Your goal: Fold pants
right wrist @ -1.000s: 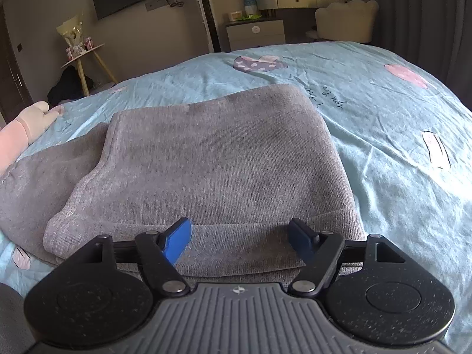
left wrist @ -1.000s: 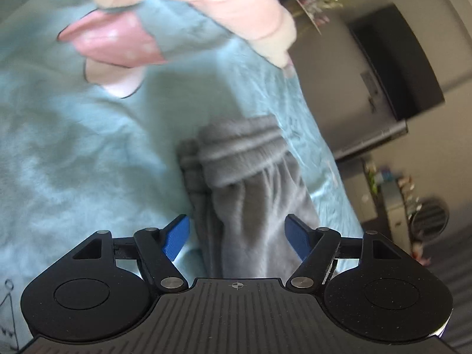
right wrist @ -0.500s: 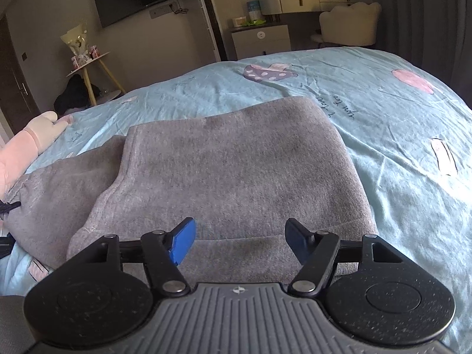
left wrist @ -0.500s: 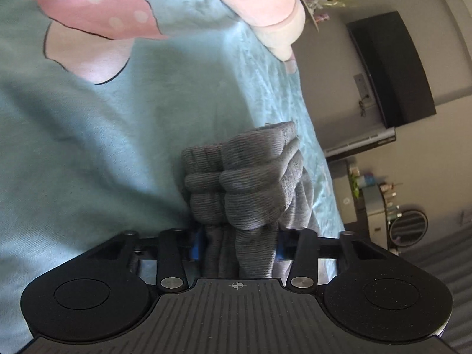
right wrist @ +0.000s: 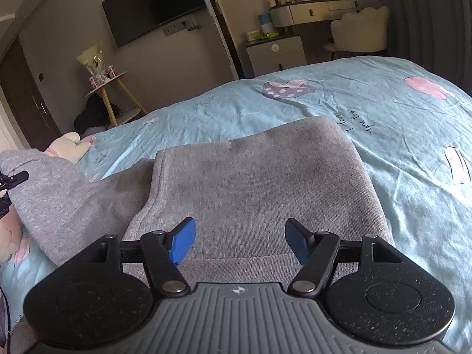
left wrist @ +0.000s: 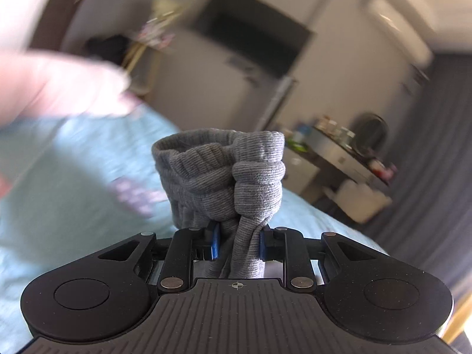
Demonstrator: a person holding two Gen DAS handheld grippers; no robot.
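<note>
Grey ribbed knit: the pants point(right wrist: 253, 188) are lying mostly folded on the bed point(right wrist: 413, 124), a flat, thick rectangle directly under and ahead of the right gripper point(right wrist: 237, 243). The leg ends are trailing off to the left, and that end is lifting. The left gripper point(left wrist: 238, 243) is clamping the bunched cuffs point(left wrist: 224, 174): its jaws have just been closing, and the blue pads point(left wrist: 216, 240) are now pinching the twisted fabric, with the ribbed cuff band standing above them. The left wrist view is motion-blurred, so the background there is soft. The right gripper's jaws are standing wide apart, holding nothing, hovering over the folded edge nearest the camera.

Step in hand, as I read it: carrying the leg end over the folded body for the next fold. The next move is calling for sweeping the cuffs across onto the stack, laying them square with the far edge, then releasing; the right gripper is probably needed to pin or smooth the stack so it is not dragging.

Material: soft, heavy jersey, limp, creasing easily, with stretchy ribbing. The bed sheet is light blue, wrinkled cotton with pink and purple mushroom prints. A pink plush toy point(right wrist: 69, 147) is sitting at the left edge.
</note>
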